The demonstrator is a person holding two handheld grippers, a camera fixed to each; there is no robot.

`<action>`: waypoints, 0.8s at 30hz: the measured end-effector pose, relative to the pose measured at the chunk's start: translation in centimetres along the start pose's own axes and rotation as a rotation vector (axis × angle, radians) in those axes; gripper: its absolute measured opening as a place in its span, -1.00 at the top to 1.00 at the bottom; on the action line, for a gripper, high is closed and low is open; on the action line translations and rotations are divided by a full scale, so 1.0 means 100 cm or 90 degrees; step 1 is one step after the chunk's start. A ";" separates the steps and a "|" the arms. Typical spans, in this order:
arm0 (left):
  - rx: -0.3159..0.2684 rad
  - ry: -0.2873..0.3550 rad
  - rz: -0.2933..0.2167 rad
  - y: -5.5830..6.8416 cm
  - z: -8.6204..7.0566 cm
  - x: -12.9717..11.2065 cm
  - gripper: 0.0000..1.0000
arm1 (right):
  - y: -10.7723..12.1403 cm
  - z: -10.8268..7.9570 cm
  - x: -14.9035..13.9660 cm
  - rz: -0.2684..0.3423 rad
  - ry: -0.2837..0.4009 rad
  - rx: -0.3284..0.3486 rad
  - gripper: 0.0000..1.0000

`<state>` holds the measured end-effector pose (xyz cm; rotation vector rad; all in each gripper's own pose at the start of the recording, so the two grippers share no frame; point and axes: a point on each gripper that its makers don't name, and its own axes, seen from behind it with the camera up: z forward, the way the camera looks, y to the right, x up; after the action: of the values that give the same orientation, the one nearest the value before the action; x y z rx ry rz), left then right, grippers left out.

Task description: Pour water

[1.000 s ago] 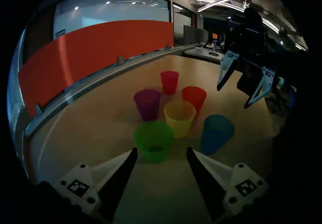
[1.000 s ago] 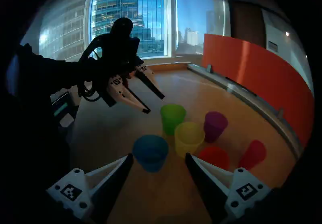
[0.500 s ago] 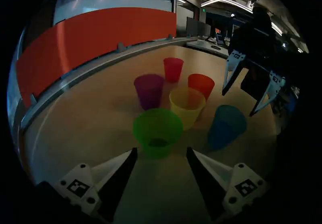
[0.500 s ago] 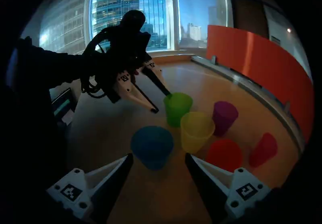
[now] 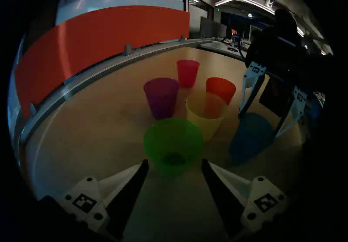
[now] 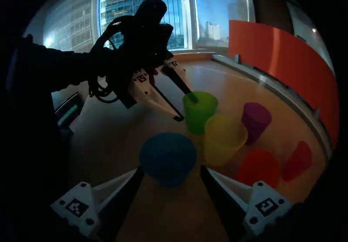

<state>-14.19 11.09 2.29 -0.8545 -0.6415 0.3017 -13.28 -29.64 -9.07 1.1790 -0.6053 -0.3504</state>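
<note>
Six plastic cups stood clustered on the wooden tabletop [image 5: 100,124], with the yellow cup [image 5: 205,113] in their middle. In the left gripper view, the green cup [image 5: 173,144] stood just in front of the yellow cup, on the camera's side. The purple cup [image 5: 161,96] was to the yellow cup's left and the orange-red cup [image 5: 220,89] just behind it. The crimson cup [image 5: 188,71] was farther back, and the blue cup [image 5: 251,135] was off to the yellow cup's right.

The left claw [image 5: 174,161] was open, its two fingers spread wide with the green cup between their tips. In the right gripper view, one of its fingers reached the green cup's rim and the other lay beside the cup's wall. Whether either touched could not be told. A darker patch sat at the bottom of the green cup; whether it was water could not be told.

The right claw [image 6: 171,169] was open too, its fingers apart on either side of the blue cup and not pressing on it. In the left gripper view it straddled the same cup, beyond the yellow one. A dark sleeve [image 6: 56,74] held the left claw.
</note>
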 end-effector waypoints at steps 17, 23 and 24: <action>-0.002 0.015 0.011 0.002 0.013 0.016 -0.81 | -0.002 0.022 0.002 -0.007 0.001 0.005 -1.00; 0.000 0.019 0.010 0.001 0.017 0.020 -0.81 | -0.003 0.024 0.002 -0.002 0.003 0.010 -1.00; 0.000 0.019 0.010 0.001 0.018 0.020 -0.81 | -0.003 0.025 0.002 -0.002 0.003 0.011 -0.99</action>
<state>-13.73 13.23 3.84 -0.8627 -0.6074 0.3027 -14.58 -31.72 -8.68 1.1962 -0.6040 -0.3459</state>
